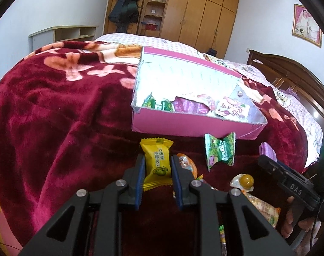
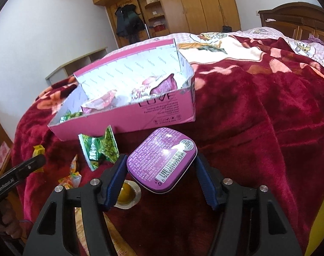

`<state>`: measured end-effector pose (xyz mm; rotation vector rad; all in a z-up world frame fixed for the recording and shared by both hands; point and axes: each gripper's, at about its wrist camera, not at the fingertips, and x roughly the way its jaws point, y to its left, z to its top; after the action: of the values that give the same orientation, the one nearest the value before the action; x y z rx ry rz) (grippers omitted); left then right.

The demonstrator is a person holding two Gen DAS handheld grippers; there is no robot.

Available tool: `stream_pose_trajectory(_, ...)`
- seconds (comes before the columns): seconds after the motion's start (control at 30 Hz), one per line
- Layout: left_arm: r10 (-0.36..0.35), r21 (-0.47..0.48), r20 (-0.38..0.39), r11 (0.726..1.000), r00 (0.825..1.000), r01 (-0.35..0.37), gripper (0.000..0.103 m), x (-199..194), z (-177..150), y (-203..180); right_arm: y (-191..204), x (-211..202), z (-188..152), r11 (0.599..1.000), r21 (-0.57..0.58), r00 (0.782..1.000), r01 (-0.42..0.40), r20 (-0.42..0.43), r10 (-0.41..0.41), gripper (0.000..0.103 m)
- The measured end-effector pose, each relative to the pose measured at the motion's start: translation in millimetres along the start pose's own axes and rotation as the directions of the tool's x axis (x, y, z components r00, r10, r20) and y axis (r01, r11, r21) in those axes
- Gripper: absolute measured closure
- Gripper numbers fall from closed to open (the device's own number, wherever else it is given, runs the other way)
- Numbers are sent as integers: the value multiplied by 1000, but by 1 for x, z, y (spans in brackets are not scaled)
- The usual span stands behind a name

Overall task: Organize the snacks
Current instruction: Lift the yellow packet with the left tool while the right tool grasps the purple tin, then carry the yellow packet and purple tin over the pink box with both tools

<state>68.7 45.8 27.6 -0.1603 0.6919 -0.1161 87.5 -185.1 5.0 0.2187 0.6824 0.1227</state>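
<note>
A box (image 1: 191,125) is sitting on a blanket (image 1: 55,111) covering the bed (image 2: 311,49), with several packets (image 1: 189,106) lying inside it. Near its front wall a loose packet (image 1: 220,151) is lying on the blanket. A wardrobe (image 1: 200,12) is standing far behind the bed, and a shelf (image 1: 63,34) is standing to its left.

In the left wrist view, the pink box (image 1: 189,125) blocks the way from 12 to 2 o'clock, with a green packet (image 1: 220,151) just before its near wall. The red blanket (image 1: 55,117) from 9 to 11 o'clock lies bare. In the right wrist view, the blanket from 1 to 3 o'clock is open; loose wrappers (image 2: 73,176) clutter 9 o'clock.
</note>
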Motion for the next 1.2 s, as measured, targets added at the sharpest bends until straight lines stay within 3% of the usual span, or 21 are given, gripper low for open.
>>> stream_pose_trajectory(0.47,-10,54,40,999,999,8,78,8,40,-19,3,-16,22,998,-21,997,-56,45,57,39)
stream_pose_trajectory(0.8,-17,115,81,993,997,8,78,30,80,-37,10,-11,57,994,-77,995,-75,64,80,39)
stream_pose_trajectory(1.2,-6,124,45,992,999,0,78,71,101,-36,18,18,99,988,-134,995,-73,58,81,38)
